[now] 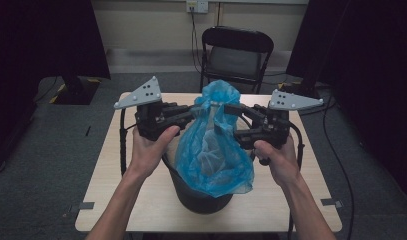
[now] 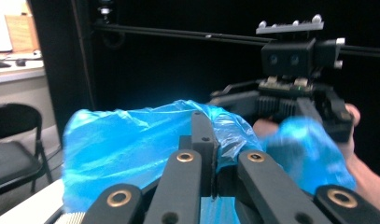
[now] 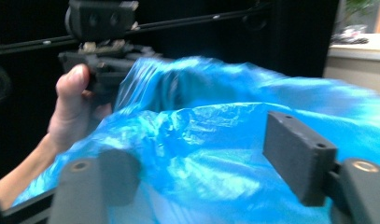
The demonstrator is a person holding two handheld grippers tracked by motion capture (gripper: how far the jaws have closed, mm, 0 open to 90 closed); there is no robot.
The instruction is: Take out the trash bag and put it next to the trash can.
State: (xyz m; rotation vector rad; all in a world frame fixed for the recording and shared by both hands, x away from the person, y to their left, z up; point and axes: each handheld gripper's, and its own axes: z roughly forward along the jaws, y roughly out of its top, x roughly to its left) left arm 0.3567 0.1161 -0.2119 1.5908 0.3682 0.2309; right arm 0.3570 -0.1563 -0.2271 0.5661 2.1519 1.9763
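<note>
item 1: blue plastic bag (image 1: 214, 145), thin and translucent, lifted above a dark round bin (image 1: 201, 197) that stands on the near middle of my tabletop (image 1: 111, 170). the bag's lower part drapes over the bin's rim on the side toward me; its top rises in a bunched peak between my 2 claws.

item 2: my left claw (image 1: 197, 111), held in my left hand (image 1: 150, 150), reaching in from the left at the bag's upper edge. in the left gripper view (image 2: 207, 154) its jaws are clenched together with a fold of the blue film pinched between them, so it is grasping the bag. grey three-cornered plate (image 1: 140, 93) on top.

item 3: my right claw (image 1: 230, 110), held in my right hand (image 1: 278, 159), reaching in from the right at about the same height, just beside the left one with the bag's top between. in the right gripper view (image 3: 201, 158) its jaws stand wide apart, released, with blue film billowing across the gap between them; whether the film touches either pad i cannot tell. that view is blurred.

item 4: black folding chair (image 1: 236, 55), beyond the far edge of the tabletop, facing it.

item 5: wall socket (image 1: 197, 6) on the back wall, with a cable running down from it.

item 6: grey carpet floor (image 1: 56, 145) around the tabletop, dark curtains at both sides.
</note>
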